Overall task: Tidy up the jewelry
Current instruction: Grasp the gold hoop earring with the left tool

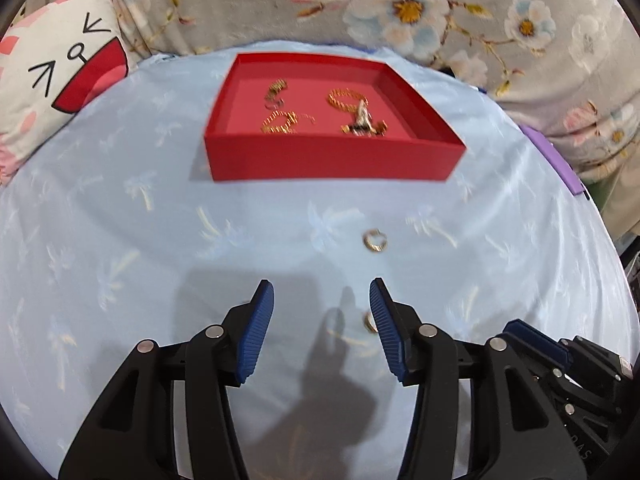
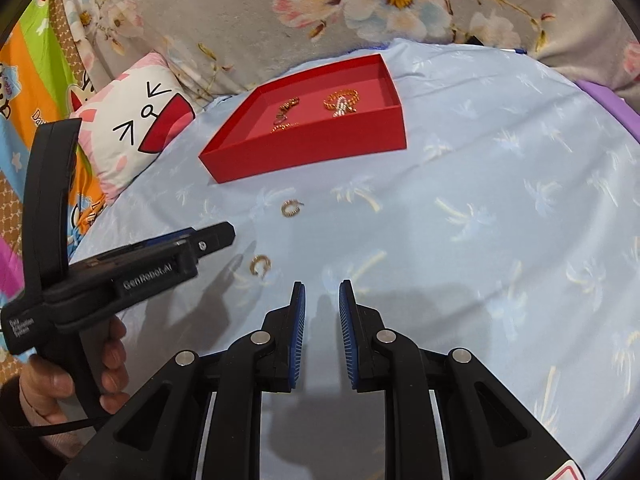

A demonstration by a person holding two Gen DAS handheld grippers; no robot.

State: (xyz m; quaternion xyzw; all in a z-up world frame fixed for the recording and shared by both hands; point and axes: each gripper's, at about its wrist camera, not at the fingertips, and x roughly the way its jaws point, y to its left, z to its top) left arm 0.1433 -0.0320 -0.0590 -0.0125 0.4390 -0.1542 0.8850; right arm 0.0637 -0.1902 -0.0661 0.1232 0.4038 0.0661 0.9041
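Observation:
A red box [image 1: 332, 160] stands at the far side of the light blue cloth [image 1: 120, 220], with several gold chains and earrings [image 1: 280, 122] in it. Two gold hoop earrings lie loose on the cloth. The farther hoop [image 1: 375, 240] lies between box and gripper. The nearer hoop [image 1: 370, 323] touches or sits just inside the right fingertip of my left gripper [image 1: 322, 292], which is open and holds nothing. In the right wrist view the red box [image 2: 312, 148], the farther hoop [image 2: 291, 208] and the nearer hoop [image 2: 260, 265] show. My right gripper [image 2: 322, 286] hovers with a narrow gap and nothing in it.
A pillow with a cartoon face [image 1: 60, 72] lies left of the box, and a floral blanket [image 1: 400, 8] behind it. A purple edge [image 1: 560, 160] borders the cloth on the right. A hand [image 2: 112, 360] holds the left gripper [image 2: 222, 235] at the left.

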